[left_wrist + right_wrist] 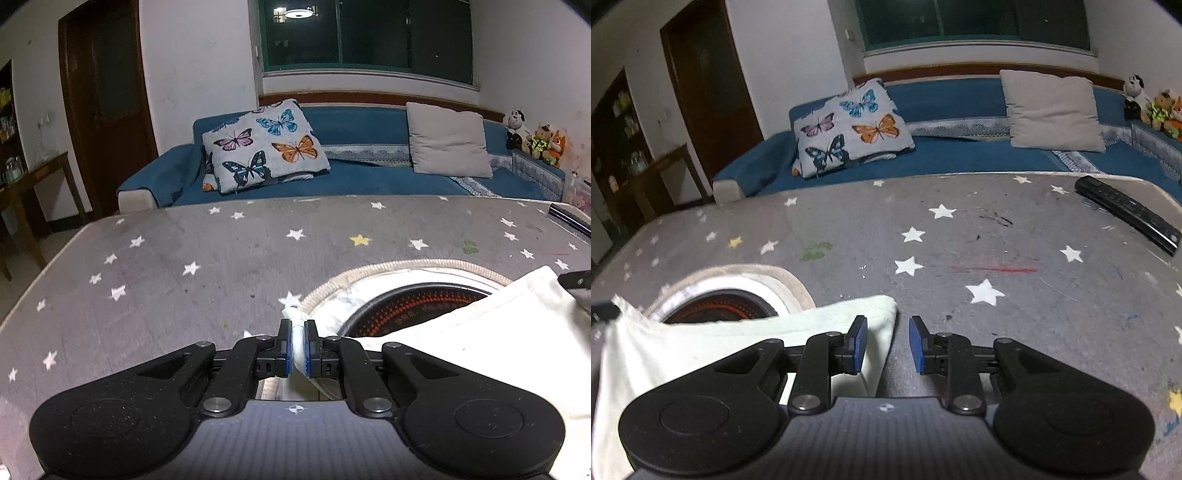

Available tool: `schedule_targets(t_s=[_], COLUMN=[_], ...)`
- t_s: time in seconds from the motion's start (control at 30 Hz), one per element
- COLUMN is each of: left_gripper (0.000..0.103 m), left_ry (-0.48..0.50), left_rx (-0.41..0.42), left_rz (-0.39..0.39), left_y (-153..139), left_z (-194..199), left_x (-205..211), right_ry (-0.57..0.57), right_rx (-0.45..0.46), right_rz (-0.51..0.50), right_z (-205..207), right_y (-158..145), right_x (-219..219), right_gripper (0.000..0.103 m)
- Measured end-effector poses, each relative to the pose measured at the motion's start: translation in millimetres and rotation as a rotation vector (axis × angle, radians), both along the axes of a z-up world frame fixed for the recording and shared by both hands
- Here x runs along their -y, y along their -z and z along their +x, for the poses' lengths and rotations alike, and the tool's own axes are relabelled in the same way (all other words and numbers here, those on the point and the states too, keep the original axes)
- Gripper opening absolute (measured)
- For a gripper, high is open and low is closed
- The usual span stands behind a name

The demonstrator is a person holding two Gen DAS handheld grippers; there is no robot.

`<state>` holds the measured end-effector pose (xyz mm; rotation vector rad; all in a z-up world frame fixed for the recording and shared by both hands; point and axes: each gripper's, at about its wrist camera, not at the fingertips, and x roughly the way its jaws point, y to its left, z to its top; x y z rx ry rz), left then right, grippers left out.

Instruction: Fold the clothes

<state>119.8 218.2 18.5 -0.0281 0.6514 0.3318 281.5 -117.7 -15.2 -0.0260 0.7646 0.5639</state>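
Observation:
A white cloth (461, 332) lies on the grey star-patterned table cover (184, 295) and partly covers a round cut-out. My left gripper (297, 325) is shut on a bunched corner of the white cloth, which pokes out past the blue pads. In the right wrist view the same cloth (701, 339) lies at the lower left. My right gripper (887, 328) is open just above the table, and the cloth's right corner lies between its jaws, closer to the left pad (860, 343).
The round cut-out (417, 306) shows a dark heater with an orange glow. A black remote (1126, 212) lies at the table's far right. Behind the table is a blue sofa (369, 177) with a butterfly cushion (264, 146), a grey cushion and soft toys.

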Motion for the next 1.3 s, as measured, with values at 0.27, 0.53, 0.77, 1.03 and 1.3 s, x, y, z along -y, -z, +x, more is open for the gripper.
schedule_targets(t_s=[0.27,0.53,0.77,1.03,1.3], left_gripper=[0.007,0.011,0.036,0.051,0.054], left_ry=[0.008,-0.043,-0.03,0.033,0.1], left_rx=[0.008,0.037,0.004,-0.016,-0.037], left_rz=[0.062,0.095,0.015,-0.123,-0.22], left_y=[-12.5,-12.4,-2.7,1.3,15.2], left_z=[13.0,63.3,31.5,-63.0,-127.0], left_x=[-6.9,-9.1,-10.7,20.5,72.9], right_ry=[-0.031,0.111,0.073,-0.063,-0.141], right_rx=[0.075,0.2,0.127,0.108,0.114], right_rz=[-0.109,-0.169,-0.207,-0.243,-0.282], right_z=[2.8,26.9,19.5,-46.4,-130.6], right_y=[5.9,-20.9,-28.5,-41.8,-33.9], right_x=[-28.3,-17.8,17.4,51.9,88.3], right_gripper=[0.001,0.003,0.008,0.037,0.054])
